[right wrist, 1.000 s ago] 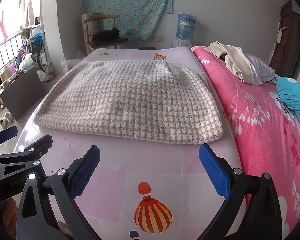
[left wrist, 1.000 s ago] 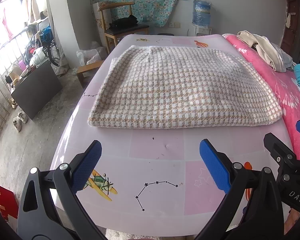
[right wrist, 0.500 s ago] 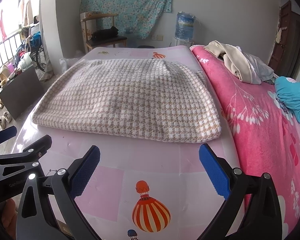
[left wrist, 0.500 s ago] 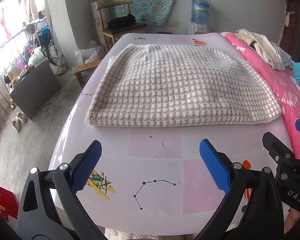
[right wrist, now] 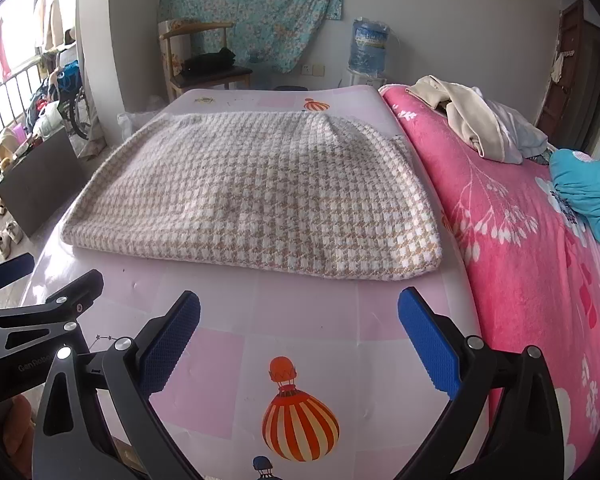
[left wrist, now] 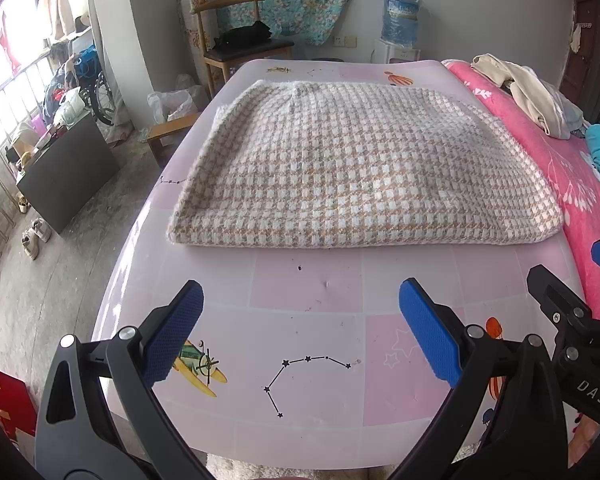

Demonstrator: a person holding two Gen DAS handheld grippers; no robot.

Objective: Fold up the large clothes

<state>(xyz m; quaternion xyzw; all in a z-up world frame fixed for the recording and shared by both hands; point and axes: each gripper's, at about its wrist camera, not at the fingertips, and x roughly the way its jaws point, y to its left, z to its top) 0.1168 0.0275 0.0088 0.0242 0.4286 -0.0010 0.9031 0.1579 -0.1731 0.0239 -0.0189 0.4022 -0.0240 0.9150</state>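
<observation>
Left wrist view: left gripper (left wrist: pixel 300 332) hangs over the near end of the pink mat (left wrist: pixel 308 288), blue pads (left wrist: pixel 174 334) spread wide, nothing between them. Right gripper (right wrist: pixel 299 338) same story in its own view: jaws wide apart, empty, parked above the mat just short of the garment.

Checked knit garment (left wrist: pixel 360 168), beige and white houndstooth, lies flat on the mat as a folded rectangle-ish slab, fold edge facing the grippers. It looks doubled over; thick edge along the near side. Neither gripper touches it. It sits in the middle to far part of the mat, its right corner close to the pink floral blanket (right wrist: pixel 520 248).

The two grippers are side by side: the right one pokes into the left view's right edge, and the left one shows at the right view's left edge.

Mat prints near the pads: a constellation (left wrist: pixel 300 376) and plane on the left side, a striped hot-air balloon (right wrist: pixel 300 424) on the right.

Beige clothes pile (right wrist: pixel 468 120) and a teal item (right wrist: pixel 588 192) lie on the blanket, well apart from the garment. Wooden chair (left wrist: pixel 236 44) and water jug (right wrist: pixel 368 46) stand at the far wall.
</observation>
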